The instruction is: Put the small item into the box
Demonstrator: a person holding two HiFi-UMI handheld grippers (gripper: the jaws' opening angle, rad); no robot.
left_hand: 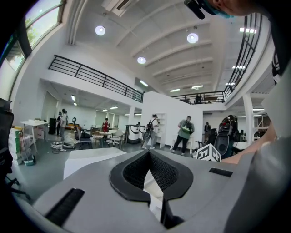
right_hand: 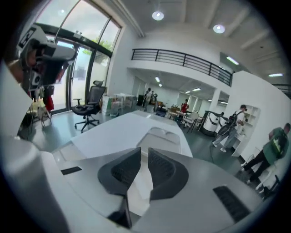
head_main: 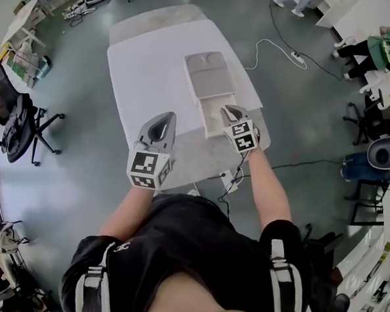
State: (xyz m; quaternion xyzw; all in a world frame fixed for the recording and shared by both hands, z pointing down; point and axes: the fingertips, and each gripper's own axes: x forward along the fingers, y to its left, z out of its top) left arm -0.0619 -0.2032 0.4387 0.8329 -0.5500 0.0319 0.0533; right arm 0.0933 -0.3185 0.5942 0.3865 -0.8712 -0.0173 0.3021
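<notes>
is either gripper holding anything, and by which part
Nothing is held. The left gripper has its jaws touching at the tips, empty; the right gripper has them slightly apart, nothing between.

Left tool [head_main: 161, 120] is held forward with its jaws closed tip to tip and nothing between them. Right tool [head_main: 233, 113] is further forward, its jaws a narrow slit apart and empty. Bare left forearm [head_main: 120, 215] and right forearm [head_main: 272, 190] both reach out from the torso.

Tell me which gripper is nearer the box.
The right gripper, at the box's near end; the left gripper sits apart to its left.
</notes>
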